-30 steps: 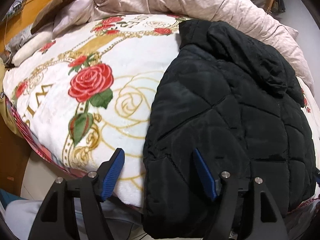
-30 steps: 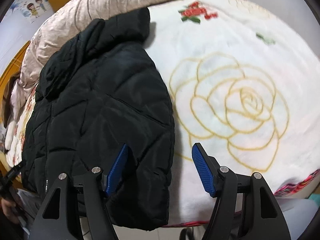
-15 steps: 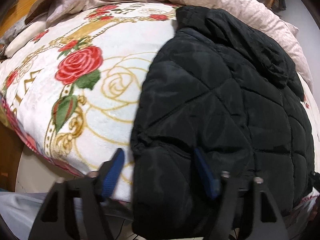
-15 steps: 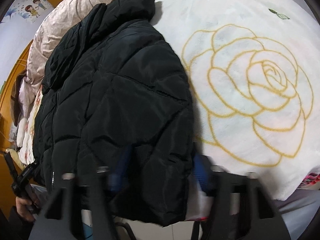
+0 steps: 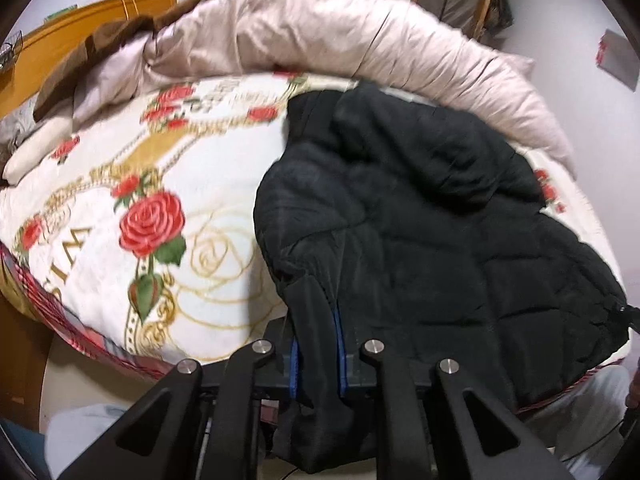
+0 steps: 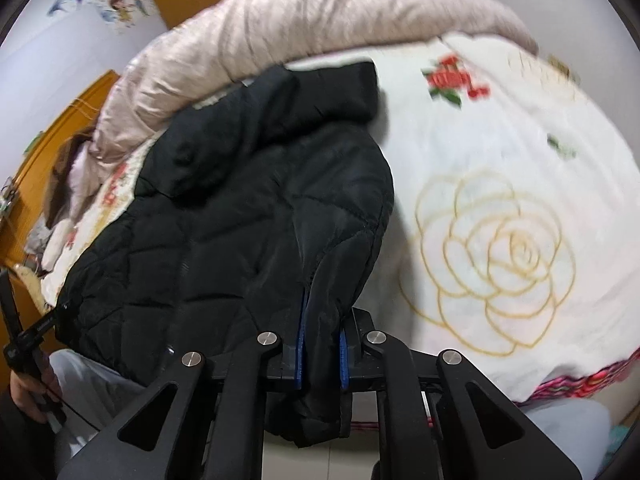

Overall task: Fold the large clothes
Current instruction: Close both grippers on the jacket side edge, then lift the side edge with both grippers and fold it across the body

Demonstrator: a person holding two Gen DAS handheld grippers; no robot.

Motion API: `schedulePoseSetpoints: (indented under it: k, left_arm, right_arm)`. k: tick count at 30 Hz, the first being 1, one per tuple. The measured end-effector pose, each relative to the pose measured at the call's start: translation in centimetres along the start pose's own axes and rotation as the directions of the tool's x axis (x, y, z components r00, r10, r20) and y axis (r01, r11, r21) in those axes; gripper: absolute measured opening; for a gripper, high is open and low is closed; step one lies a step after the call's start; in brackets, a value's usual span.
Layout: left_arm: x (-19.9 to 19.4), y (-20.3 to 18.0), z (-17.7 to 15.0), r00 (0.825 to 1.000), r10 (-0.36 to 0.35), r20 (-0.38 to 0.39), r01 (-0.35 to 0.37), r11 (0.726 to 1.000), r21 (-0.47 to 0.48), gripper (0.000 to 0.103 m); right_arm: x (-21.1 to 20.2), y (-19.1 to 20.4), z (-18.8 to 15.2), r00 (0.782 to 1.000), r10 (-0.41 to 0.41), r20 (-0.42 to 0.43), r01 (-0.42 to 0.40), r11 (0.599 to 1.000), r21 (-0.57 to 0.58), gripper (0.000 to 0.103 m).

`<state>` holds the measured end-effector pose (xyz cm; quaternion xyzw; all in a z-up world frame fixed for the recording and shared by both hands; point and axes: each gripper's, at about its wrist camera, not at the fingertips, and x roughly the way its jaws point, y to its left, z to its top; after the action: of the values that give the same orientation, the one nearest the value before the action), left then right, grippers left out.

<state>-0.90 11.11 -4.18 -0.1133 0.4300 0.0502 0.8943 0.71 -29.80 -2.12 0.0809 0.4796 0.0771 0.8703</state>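
A black quilted puffer jacket lies on the bed with its hood toward the far side and its hem at the near edge. My left gripper is shut on the jacket's near left hem corner, lifted off the blanket. In the right wrist view the jacket fills the left half, and my right gripper is shut on its near right hem corner. Black fabric bunches between both pairs of blue pads and hangs below them.
The bed carries a white blanket with red and gold roses, also seen in the right wrist view. A beige duvet is heaped along the far side. A wooden headboard stands far left. The bed's near edge drops to the floor.
Both grippers went from open beside the hem to shut on the jacket's two near corners. The hem is raised and both views have pulled back and up.
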Motion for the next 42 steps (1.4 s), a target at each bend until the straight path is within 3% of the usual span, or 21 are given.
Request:
schedulePoseSetpoints:
  k: [6, 11, 20, 27, 32, 42]
  left_arm:
    - [-4.6, 0.7, 0.1, 0.997, -0.06, 0.057, 0.062, 0.997, -0.044, 0.014]
    - [-7.2, 1.5, -1.5, 0.995, -0.081, 0.058, 0.086, 0.993, -0.086, 0.014]
    - [-8.6, 1.7, -2.1, 0.994, -0.094, 0.061, 0.101, 0.989, -0.112, 0.014]
    - [-8.0, 1.9, 2.6, 0.984, -0.112, 0.14, 0.131, 0.982, -0.138, 0.014]
    - [-6.0, 2.0, 7.9, 0.975, -0.113, 0.189, 0.143, 0.978, -0.154, 0.014]
    - [4.3, 2.4, 17.4, 0.987, -0.092, 0.131, 0.118, 0.971, -0.208, 0.014]
  right_arm:
    - [-3.6, -0.5, -1.1, 0.999, 0.028, 0.036, -0.029, 0.999, 0.029, 0.012]
    - [-6.3, -1.8, -2.9, 0.998, 0.042, 0.037, -0.045, 0.995, 0.086, 0.012]
    - [-8.2, -1.5, -2.4, 0.996, 0.065, 0.067, -0.071, 0.992, 0.1, 0.012]
    - [-8.1, -1.1, 2.3, 0.985, 0.092, 0.146, -0.108, 0.989, 0.104, 0.012]
    - [-6.5, -0.8, 8.0, 0.978, 0.093, 0.185, -0.114, 0.987, 0.111, 0.012]
    - [2.9, -1.9, 18.4, 0.992, 0.059, 0.114, -0.079, 0.98, 0.184, 0.013]
